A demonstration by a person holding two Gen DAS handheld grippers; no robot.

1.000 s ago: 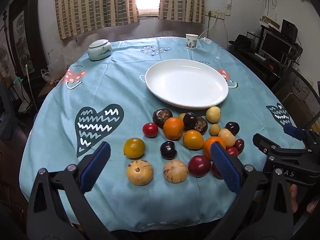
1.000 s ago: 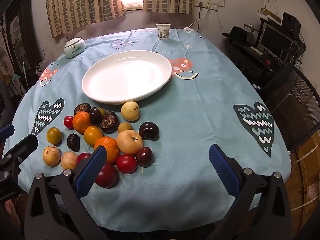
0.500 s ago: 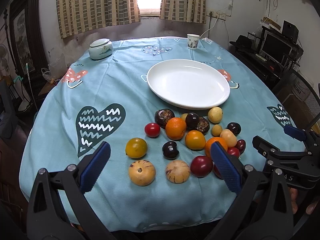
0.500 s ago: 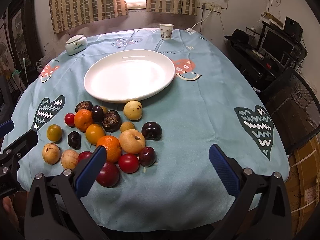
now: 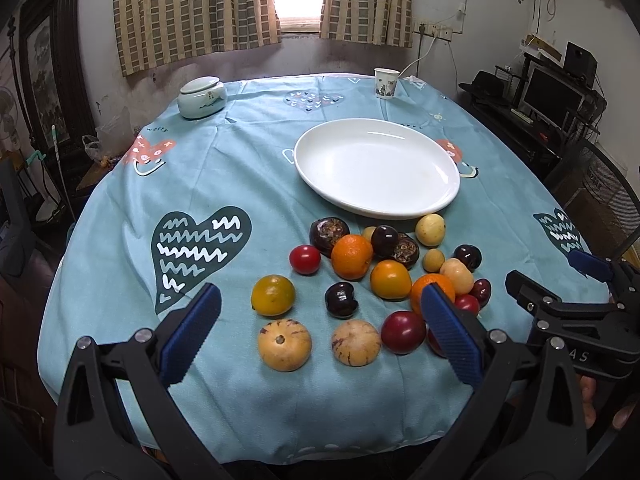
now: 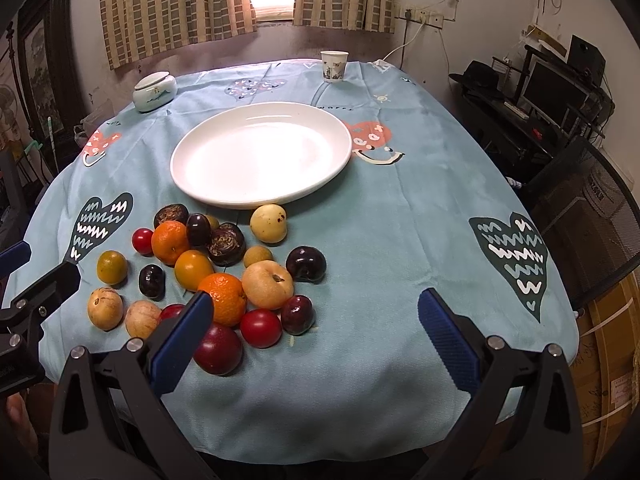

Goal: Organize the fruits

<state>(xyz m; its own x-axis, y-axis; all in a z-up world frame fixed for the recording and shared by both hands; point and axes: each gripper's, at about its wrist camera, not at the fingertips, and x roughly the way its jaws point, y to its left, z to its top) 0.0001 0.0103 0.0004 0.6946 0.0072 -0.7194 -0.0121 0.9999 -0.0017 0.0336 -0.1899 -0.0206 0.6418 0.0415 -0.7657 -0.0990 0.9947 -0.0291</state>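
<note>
Several fruits lie in a loose pile on the blue tablecloth in front of an empty white plate (image 5: pixel 376 168) (image 6: pixel 260 152): oranges (image 5: pixel 352 256) (image 6: pixel 224 298), red tomatoes (image 5: pixel 305 259) (image 6: pixel 261 327), dark plums (image 5: pixel 341 299) (image 6: pixel 306 264), two pale striped melons (image 5: pixel 284 344) (image 5: pixel 355 342), a yellow citrus (image 5: pixel 273 295). My left gripper (image 5: pixel 320 338) hangs open over the table's near edge, with the striped melons between its blue pads. My right gripper (image 6: pixel 312 340) is open too, just right of the pile, its left pad in front of a dark red plum (image 6: pixel 218 348).
A lidded white jar (image 5: pixel 202 97) (image 6: pixel 155 91) and a paper cup (image 5: pixel 385 82) (image 6: pixel 334 65) stand at the far edge of the round table. A desk with a monitor (image 5: pixel 554 94) and a mesh chair (image 6: pixel 592 208) are to the right. Bare cloth lies right of the fruit.
Both grippers have eased slightly forward toward the fruit, so the pile and plate sit a little higher and nearer. Both stay open; no fruit has moved.
</note>
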